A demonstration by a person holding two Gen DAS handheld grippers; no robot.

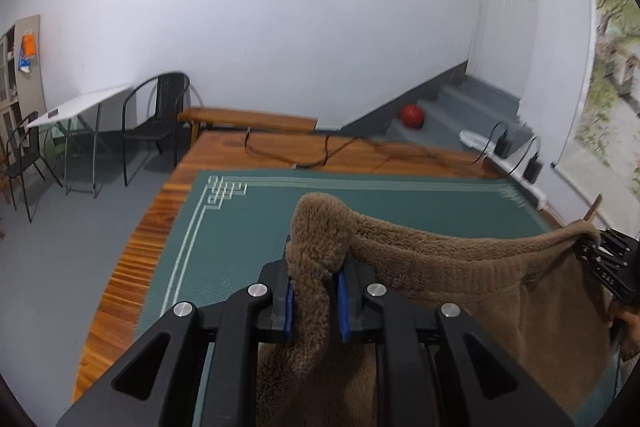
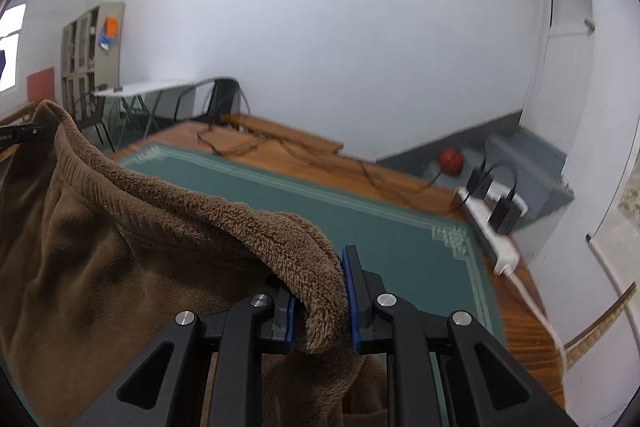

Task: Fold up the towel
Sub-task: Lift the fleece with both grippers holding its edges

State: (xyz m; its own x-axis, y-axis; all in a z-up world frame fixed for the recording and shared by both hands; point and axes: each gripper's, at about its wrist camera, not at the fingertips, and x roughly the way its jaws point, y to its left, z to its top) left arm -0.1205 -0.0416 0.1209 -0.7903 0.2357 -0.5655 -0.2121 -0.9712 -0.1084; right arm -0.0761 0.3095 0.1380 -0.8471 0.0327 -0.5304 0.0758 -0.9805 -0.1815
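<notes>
Left gripper (image 1: 314, 301) and right gripper (image 2: 320, 307) each clamp 1 corner of the towel (image 1: 460, 279); its top edge spans between them, body hanging lower frame over the mat (image 1: 248, 227).

White lettering is showing on the black body of the right gripper (image 1: 612, 267) at the right edge of the left wrist view; it is appearing to read "DAS", though blur is keeping it uncertain. Nothing else is reading legibly in either view.
</notes>
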